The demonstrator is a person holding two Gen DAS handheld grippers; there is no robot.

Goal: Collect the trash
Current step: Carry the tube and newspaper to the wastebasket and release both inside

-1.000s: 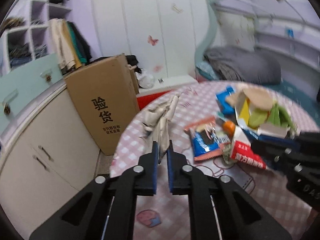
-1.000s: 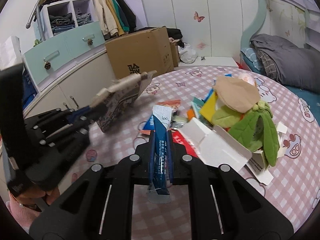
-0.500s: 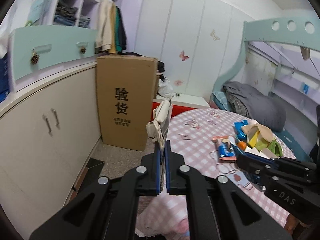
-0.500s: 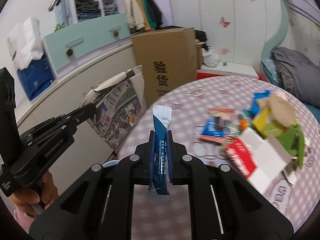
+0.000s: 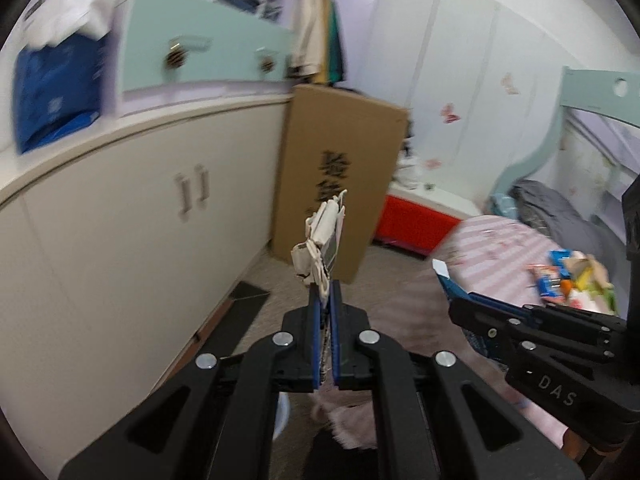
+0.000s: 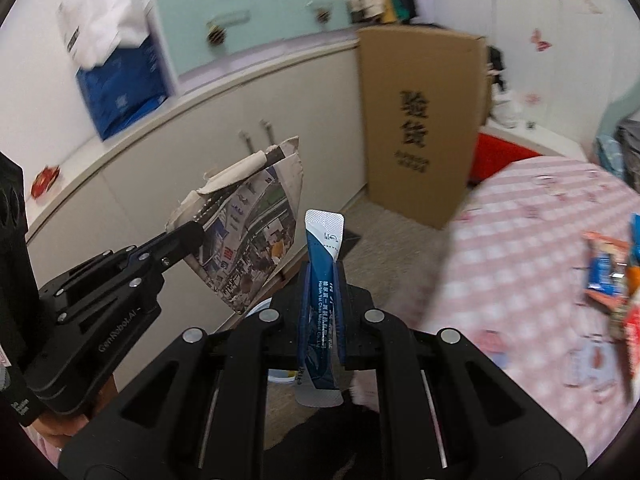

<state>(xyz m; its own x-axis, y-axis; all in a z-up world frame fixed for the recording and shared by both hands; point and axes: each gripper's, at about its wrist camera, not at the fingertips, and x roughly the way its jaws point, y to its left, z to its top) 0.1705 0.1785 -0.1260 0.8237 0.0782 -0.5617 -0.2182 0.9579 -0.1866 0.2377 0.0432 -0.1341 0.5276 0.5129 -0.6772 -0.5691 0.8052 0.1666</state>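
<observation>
My left gripper [image 5: 325,296] is shut on a folded, crumpled piece of printed paper [image 5: 320,246], held upright over the floor, left of the table. The same paper [image 6: 248,236] shows in the right wrist view, pinched by the left gripper [image 6: 198,226]. My right gripper [image 6: 322,270] is shut on a blue and white sachet [image 6: 322,280] that stands upright between the fingers; it also appears in the left wrist view [image 5: 460,296]. More trash [image 5: 568,276] lies on the pink checked round table [image 6: 520,240].
A tall cardboard box [image 6: 416,120] stands on the floor against white cabinets [image 5: 120,220]. A white and blue rim [image 6: 276,376], partly hidden, sits on the floor below the grippers. A red box [image 5: 412,220] and a bed [image 5: 560,208] lie beyond the table.
Both grippers have swung left, away from the table and out over the floor beside the cabinets, each still holding its piece of trash.
</observation>
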